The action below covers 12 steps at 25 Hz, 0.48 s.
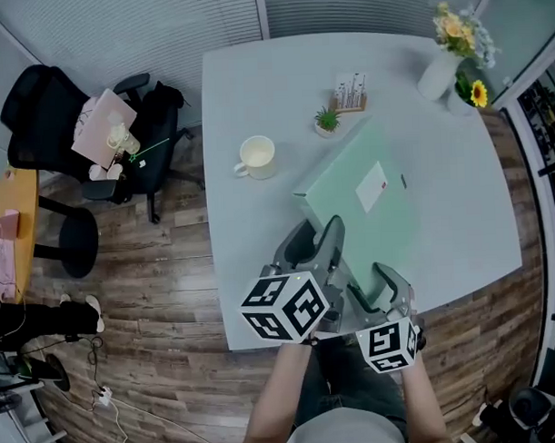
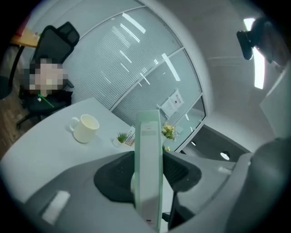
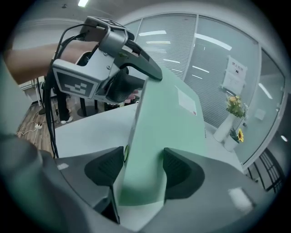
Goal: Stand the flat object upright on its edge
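Your left gripper [image 2: 148, 169] and right gripper [image 3: 143, 169]: both jaws clamped on near edge of green folder [image 1: 363, 190] over table [image 1: 255, 90]; mug [image 1: 256, 157] well apart.

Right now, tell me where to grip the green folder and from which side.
Grip the green folder by its thin near edge, coming from the front side of the table. It is wide and flat, so only its thickness fits between fingers. The left gripper and right gripper both clamp it there.
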Motion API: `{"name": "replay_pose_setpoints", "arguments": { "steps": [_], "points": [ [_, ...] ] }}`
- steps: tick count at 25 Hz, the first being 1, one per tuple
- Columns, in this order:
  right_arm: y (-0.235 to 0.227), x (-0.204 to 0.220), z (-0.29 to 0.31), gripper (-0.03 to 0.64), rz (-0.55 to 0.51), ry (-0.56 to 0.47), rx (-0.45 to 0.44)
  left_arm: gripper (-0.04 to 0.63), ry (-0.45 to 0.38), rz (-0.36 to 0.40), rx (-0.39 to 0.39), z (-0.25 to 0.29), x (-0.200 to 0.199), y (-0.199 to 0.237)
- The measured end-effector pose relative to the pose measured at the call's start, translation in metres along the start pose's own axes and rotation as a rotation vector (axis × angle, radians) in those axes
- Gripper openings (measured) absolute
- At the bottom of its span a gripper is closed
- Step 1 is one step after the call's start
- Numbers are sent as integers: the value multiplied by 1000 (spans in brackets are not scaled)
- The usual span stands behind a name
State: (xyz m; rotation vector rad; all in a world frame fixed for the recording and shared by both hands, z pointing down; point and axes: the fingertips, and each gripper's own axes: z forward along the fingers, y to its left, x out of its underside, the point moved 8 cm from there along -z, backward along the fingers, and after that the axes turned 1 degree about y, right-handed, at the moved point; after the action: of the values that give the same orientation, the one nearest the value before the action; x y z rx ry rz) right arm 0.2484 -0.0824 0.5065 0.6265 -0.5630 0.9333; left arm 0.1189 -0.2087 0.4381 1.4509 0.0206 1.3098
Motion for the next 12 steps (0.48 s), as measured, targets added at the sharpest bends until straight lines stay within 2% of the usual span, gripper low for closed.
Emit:
{"name": "replay_pose_setpoints", "arguments": {
  "steps": [7, 12],
  "points": [
    [10, -21, 7, 299, 19, -140, -86, 189, -106, 182, -80, -32, -21, -24],
    [23, -42, 14, 288, 36, -304, -245, 189, -221, 340, -186, -63, -35, -35]
  ]
}}
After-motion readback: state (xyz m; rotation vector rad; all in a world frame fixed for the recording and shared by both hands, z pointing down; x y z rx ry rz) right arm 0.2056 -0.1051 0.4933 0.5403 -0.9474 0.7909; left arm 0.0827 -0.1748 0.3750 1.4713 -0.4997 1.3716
